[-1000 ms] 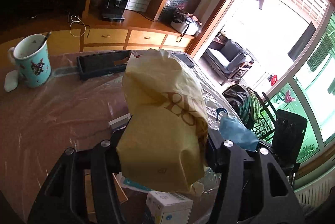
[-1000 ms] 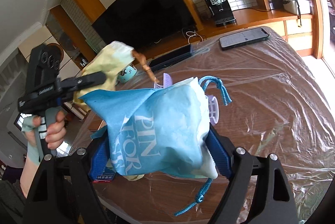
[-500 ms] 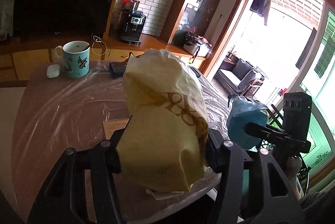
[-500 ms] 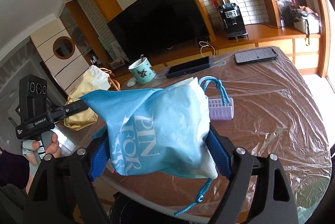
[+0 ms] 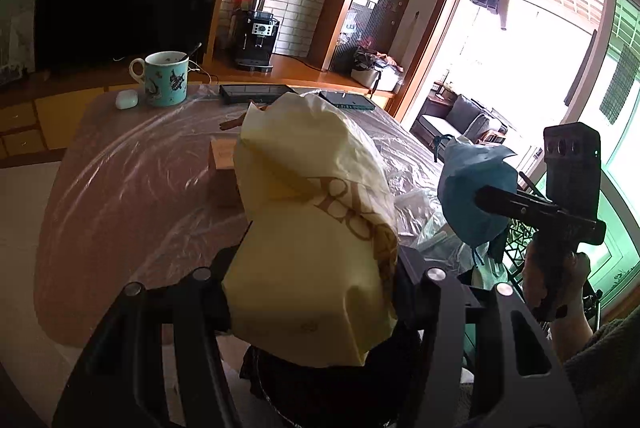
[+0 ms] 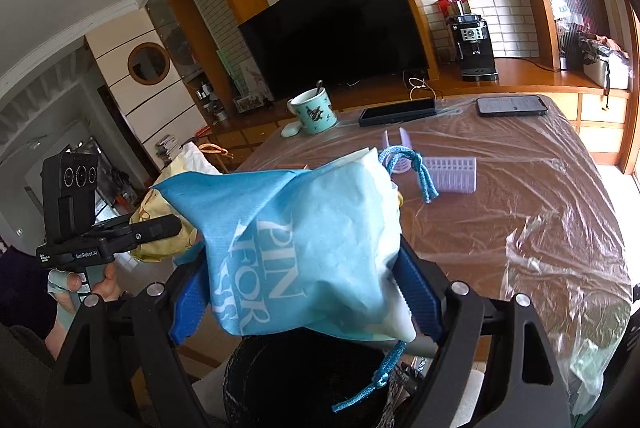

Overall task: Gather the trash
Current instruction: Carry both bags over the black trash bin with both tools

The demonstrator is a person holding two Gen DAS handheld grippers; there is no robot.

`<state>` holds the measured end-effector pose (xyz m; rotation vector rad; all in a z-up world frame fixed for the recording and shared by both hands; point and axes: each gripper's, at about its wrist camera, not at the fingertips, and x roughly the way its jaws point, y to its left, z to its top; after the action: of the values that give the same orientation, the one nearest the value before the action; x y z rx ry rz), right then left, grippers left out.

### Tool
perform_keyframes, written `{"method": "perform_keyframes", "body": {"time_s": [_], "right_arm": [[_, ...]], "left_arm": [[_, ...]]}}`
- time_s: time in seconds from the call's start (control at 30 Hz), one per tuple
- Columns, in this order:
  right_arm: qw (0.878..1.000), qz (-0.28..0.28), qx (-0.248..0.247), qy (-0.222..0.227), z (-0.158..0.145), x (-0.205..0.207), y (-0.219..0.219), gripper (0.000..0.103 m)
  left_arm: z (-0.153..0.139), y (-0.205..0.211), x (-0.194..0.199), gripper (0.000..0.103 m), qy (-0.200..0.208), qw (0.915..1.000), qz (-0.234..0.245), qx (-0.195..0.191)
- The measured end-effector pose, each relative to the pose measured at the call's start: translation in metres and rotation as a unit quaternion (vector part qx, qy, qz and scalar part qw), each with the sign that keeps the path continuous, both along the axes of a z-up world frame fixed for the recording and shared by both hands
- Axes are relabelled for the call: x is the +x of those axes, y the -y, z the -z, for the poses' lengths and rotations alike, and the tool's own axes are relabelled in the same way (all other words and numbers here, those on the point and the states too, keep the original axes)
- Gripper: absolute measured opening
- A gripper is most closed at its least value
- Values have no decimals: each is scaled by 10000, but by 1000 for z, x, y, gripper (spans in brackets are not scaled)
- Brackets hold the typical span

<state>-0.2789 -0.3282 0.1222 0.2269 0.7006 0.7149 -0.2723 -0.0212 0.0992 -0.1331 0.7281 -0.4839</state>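
A crumpled yellow paper bag [image 5: 312,228] fills the left wrist view, and my left gripper [image 5: 314,284] is shut on its lower part. My right gripper [image 6: 304,292] is shut on a blue paper bag [image 6: 304,248] with white lettering and blue cord handles, its blue pads [image 6: 420,304] pressed on both sides. Each gripper also shows in the other's view: the right gripper [image 5: 520,207] with the blue bag [image 5: 472,195], and the left gripper [image 6: 132,234] with the yellow bag [image 6: 160,228]. A dark round bin [image 5: 320,388] [image 6: 300,380] lies just below both bags.
The table [image 5: 120,187] is covered with clear plastic sheet. On it are a teal mug [image 6: 314,111], a white earbud case [image 5: 127,99], a dark tray [image 6: 398,111], a phone [image 6: 512,105], a lilac roller [image 6: 452,173] and a small cardboard box [image 5: 222,155]. Crumpled clear plastic [image 6: 592,348] hangs at the near edge.
Both grippers, still holding their bags, have drawn back from over the table to its near edge. The dark bin has come into view beneath them.
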Motion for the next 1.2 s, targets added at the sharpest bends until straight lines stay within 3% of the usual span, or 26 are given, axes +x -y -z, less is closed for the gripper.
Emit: {"method": "perform_keyframes", "body": {"time_s": [0.2, 0.47, 0.9, 1.2], "right_arm": [[9997, -116, -173, 99, 7, -29, -7, 81], [9990, -236, -346, -162, 27, -54, -12, 81], [9933, -219, -1066, -377, 64, -73, -33, 81], [9885, -224, -1419, -466, 79, -74, -43, 81]], "left_arm": [[17, 4, -27, 58, -190, 9997, 124, 79], [39, 14, -50, 58, -412, 9981, 237, 399], [87, 36, -60, 58, -776, 9904, 241, 1115], [103, 47, -64, 58, -952, 9858, 330, 1341]]}}
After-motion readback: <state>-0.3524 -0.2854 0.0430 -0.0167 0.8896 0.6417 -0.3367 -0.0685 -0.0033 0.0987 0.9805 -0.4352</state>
